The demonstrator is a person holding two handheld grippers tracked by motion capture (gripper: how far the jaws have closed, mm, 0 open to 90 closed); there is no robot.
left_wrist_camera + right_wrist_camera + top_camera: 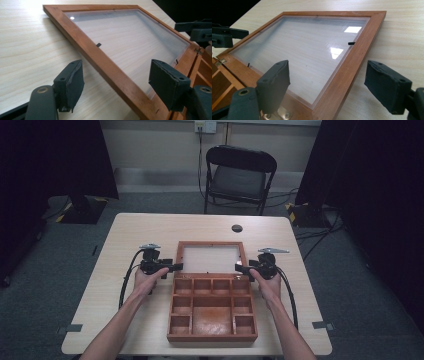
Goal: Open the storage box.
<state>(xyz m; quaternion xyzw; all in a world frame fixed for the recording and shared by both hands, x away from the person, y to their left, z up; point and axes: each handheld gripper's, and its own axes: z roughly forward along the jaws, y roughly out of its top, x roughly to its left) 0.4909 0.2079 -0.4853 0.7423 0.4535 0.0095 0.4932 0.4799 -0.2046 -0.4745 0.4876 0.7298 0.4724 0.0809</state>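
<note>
At the near edge of the pale wood-grain table (130,227) stood the open reddish-brown wooden compartment box (212,309), its divided tray facing up and its near wall close to the table edge. In the high view the tray's small compartments were dim, and their contents could not be made out. The person's forearms entered from the bottom of that view and spread outward, one to each side of the box, with each hand wrapped around a gripper body level with the hinge line. Beyond the tray lay the glass-panelled wooden lid (212,258), folded back flat on the table and joined to the tray's far wall. The left gripper (116,85) pointed inward at the lid's left rail; its jaws stood apart, straddling that rail, with neither pad pressing on the wood. The right gripper (327,87) mirrored this at the lid's right rail, jaws likewise spread to either side of the rail and clear of it. In the right gripper view a small metal hinge (279,114) was cut off by the bottom edge. In each gripper view the opposite gripper showed only in part at the frame's edge. Farthest off, a black folding chair (240,177) stood behind the table.
</note>
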